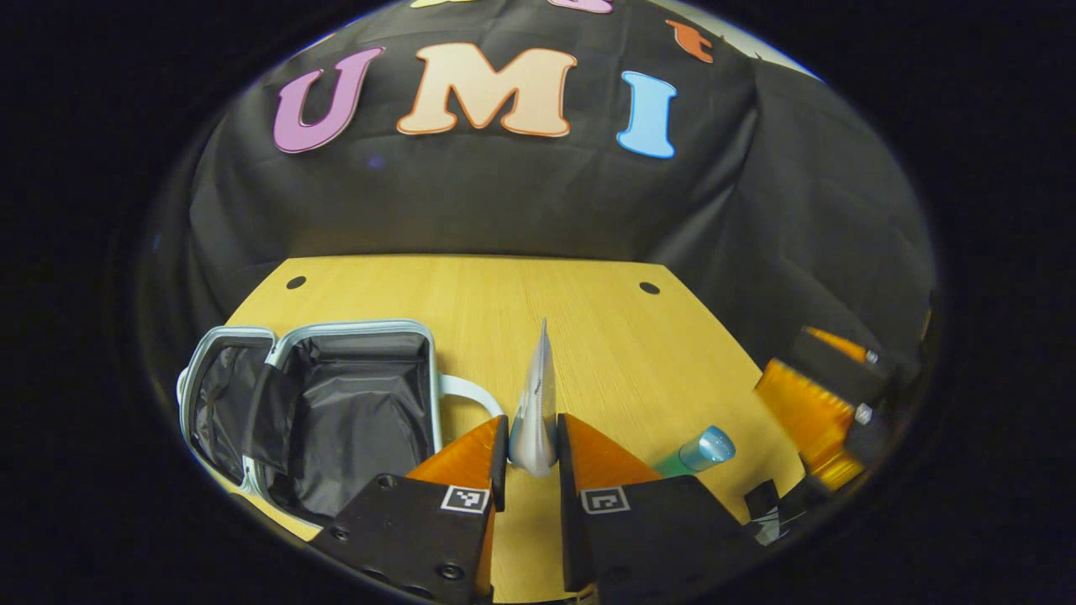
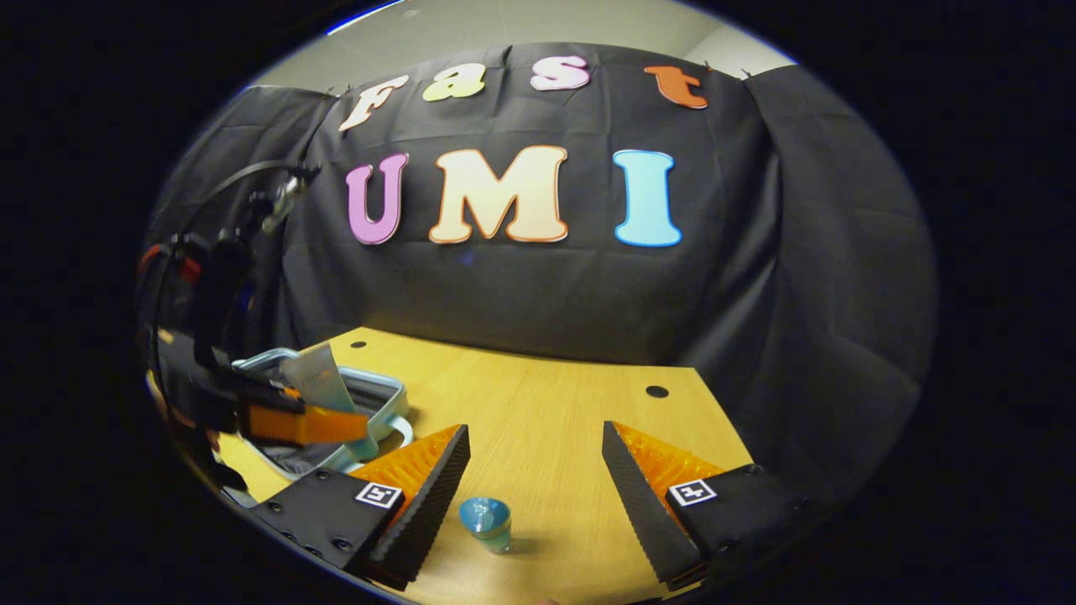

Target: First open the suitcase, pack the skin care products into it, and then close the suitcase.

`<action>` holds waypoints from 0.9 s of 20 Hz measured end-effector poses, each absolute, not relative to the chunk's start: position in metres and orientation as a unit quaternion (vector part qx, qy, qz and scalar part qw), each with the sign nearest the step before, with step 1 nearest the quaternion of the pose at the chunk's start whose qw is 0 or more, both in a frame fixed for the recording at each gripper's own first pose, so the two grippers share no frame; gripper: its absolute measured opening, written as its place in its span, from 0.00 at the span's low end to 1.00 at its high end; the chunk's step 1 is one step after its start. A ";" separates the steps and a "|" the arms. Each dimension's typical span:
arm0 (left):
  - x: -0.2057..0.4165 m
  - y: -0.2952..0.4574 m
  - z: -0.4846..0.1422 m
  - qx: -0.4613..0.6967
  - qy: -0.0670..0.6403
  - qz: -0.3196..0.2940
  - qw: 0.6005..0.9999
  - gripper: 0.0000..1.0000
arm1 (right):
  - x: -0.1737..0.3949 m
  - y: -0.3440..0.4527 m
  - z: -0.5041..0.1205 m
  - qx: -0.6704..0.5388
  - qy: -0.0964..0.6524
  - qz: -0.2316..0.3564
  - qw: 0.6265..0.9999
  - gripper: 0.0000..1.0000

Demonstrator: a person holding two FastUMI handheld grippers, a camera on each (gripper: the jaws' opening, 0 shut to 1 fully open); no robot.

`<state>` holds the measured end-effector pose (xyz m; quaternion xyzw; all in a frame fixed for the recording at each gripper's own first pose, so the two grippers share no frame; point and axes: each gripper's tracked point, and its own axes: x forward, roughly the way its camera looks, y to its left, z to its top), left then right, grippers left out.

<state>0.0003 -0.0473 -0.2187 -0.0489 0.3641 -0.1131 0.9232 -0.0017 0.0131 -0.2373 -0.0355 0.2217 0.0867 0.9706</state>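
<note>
My left gripper [image 1: 532,458] is shut on a silvery white tube [image 1: 538,403], held upright above the wooden table [image 1: 521,311], just right of the suitcase. The small pale-blue suitcase [image 1: 319,403] lies open at the left, its dark lining bare. In the right gripper view the same tube [image 2: 318,382] shows in the left gripper [image 2: 336,424] over the suitcase [image 2: 378,403]. A green bottle with a blue cap [image 1: 698,452] lies on the table to the right. My right gripper [image 2: 534,496] stands open above that bottle [image 2: 487,523], which sits between the fingers, nearer the left one.
The table [image 2: 546,420] has round cable holes near its far corners [image 1: 649,287] [image 1: 296,282]. Black cloth closes the booth behind and to the right. The suitcase handle [image 1: 471,395] sticks out toward the tube.
</note>
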 end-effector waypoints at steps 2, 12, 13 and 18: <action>0.001 -0.035 -0.211 -0.047 0.361 -0.103 0.926 0.25 | -0.008 0.018 -0.258 -0.043 0.241 0.098 0.965 0.99; -0.012 0.017 -0.195 -0.034 0.362 -0.056 0.930 0.25 | -0.043 0.030 -0.355 -0.065 0.330 0.119 0.934 0.99; -0.013 0.022 -0.193 -0.032 0.361 -0.052 0.931 0.25 | -0.047 0.029 -0.360 -0.065 0.336 0.120 0.932 0.99; -0.019 0.047 -0.194 -0.029 0.368 -0.029 0.929 0.22 | -0.055 0.039 -0.366 -0.062 0.344 0.142 0.926 0.80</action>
